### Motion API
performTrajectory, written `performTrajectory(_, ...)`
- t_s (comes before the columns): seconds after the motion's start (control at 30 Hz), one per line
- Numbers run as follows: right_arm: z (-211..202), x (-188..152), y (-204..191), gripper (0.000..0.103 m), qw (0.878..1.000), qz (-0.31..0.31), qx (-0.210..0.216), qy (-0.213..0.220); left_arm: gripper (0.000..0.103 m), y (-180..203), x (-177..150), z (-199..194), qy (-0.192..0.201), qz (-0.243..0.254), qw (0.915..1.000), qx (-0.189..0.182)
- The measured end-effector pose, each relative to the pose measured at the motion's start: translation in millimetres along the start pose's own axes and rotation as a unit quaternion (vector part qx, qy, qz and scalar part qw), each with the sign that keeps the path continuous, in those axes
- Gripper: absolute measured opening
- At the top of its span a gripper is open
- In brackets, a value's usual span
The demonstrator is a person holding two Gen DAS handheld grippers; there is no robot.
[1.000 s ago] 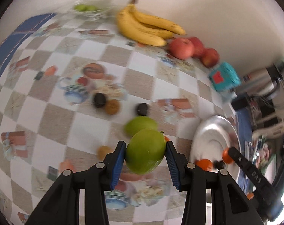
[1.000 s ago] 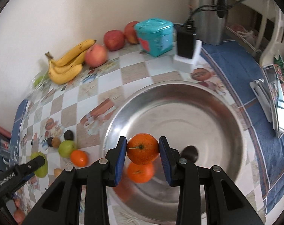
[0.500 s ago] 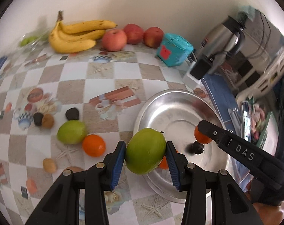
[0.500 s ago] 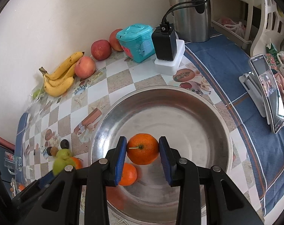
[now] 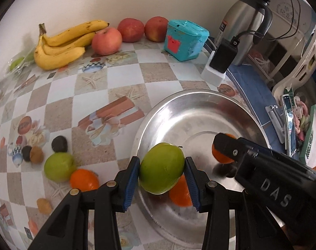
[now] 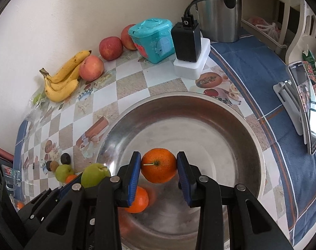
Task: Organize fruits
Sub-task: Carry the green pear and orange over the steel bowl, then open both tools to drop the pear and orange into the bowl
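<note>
My left gripper [image 5: 161, 175] jaws clenched on green fruit [image 5: 161, 170] over steel bowl [image 6: 249, 137] rim; right gripper [image 6: 159, 168] jaws clenched on orange [image 6: 158, 168] above bowl middle; one orange in bowl [image 6: 137, 200]; green fruit on table [image 5: 58, 170], table orange [image 5: 84, 180], bananas [image 5: 62, 43], apples at table's wall edge left

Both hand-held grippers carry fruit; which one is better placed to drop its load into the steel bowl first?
Right. The right hand-held gripper holds its orange over the bowl middle; the left hand-held gripper, holding the green fruit, is only at the rim.
</note>
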State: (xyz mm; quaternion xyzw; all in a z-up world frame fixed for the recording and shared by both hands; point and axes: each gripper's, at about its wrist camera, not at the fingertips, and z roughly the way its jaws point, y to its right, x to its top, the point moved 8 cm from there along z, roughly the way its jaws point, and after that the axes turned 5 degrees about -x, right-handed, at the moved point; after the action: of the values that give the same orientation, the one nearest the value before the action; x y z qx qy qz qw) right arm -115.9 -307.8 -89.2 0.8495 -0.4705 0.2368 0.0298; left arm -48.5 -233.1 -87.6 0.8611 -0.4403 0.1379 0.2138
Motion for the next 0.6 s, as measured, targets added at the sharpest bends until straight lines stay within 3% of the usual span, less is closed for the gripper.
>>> performTrajectory(0.53, 21, 7, 9, 0.038, 1.000, 0.005, -0.012, -0.016, 0.048, 10, 10, 25, -0.016, 0.015, 0.9997, 0.008)
performTrajectory(0.6, 21, 7, 10, 0.038, 1.000, 0.006, -0.014, -0.017, 0.055, 12, 12, 22, -0.012, 0.014, 0.9998, 0.006)
